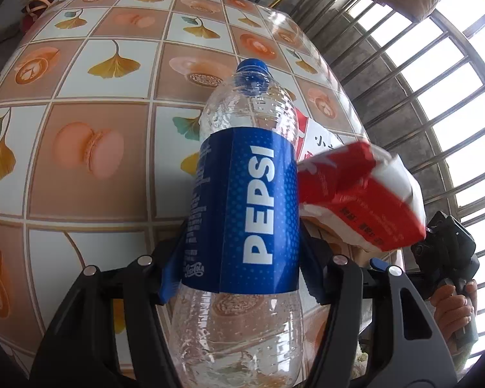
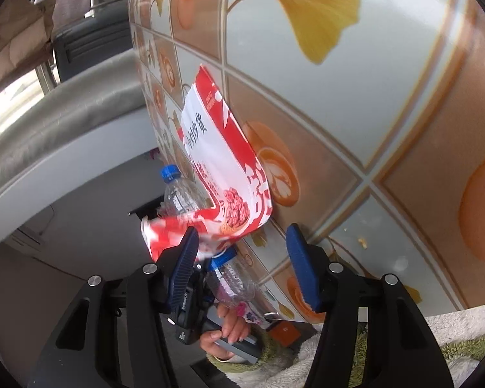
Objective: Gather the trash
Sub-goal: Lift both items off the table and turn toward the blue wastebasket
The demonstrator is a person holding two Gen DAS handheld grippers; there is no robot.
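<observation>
My left gripper [image 1: 239, 258] is shut on a clear Pepsi bottle [image 1: 245, 200] with a blue label and blue cap, holding it above the patterned table [image 1: 97, 103]. A red and white snack bag [image 1: 362, 194] hangs just right of the bottle. In the right wrist view the snack bag [image 2: 223, 168] hangs in the air by the table edge, its crumpled lower end against my left fingertip [image 2: 186, 252]. My right gripper [image 2: 242, 258] is open. The bottle [image 2: 181, 194] shows behind the bag.
The table [image 2: 371, 103] carries a checked cloth with ginkgo leaves and macarons. A barred window [image 1: 436, 97] stands to the right. A fuzzy green and white fabric [image 2: 404, 349] lies below the table edge. A grey sofa [image 2: 64, 123] is behind.
</observation>
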